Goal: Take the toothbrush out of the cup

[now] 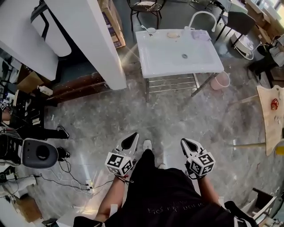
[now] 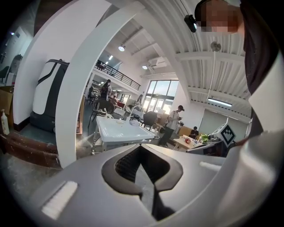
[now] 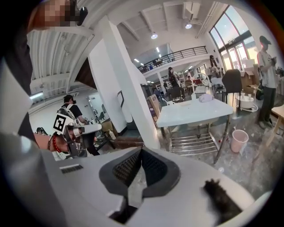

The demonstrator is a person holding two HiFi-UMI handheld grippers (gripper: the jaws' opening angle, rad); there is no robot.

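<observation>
Both claws are pressed together and hold nothing. The left claw point(image 1: 130, 141) and right claw point(image 1: 189, 145) hang low over the floor, well apart from the white bench point(image 1: 168, 57). The cup point(image 1: 151, 30) stands at the bench's far left corner. The toothbrush point(image 1: 144, 28) in it shows only as a thin sliver, barely made out.

The bench point(image 1: 177, 55) stands at upper centre of the head view, with the cup point(image 1: 151, 31) on its upper left corner and a tap point(image 1: 202, 17) at its upper right. A pillar point(image 1: 104, 44) rises just left of it, and a chair point(image 1: 145, 6) stands behind it. A bucket point(image 1: 220, 80) sits on the floor point(image 1: 177, 119) by its lower right leg. The left hand-held gripper point(image 1: 129, 141) and right hand-held gripper point(image 1: 190, 145) are side by side at lower centre, well apart from the bench.
</observation>
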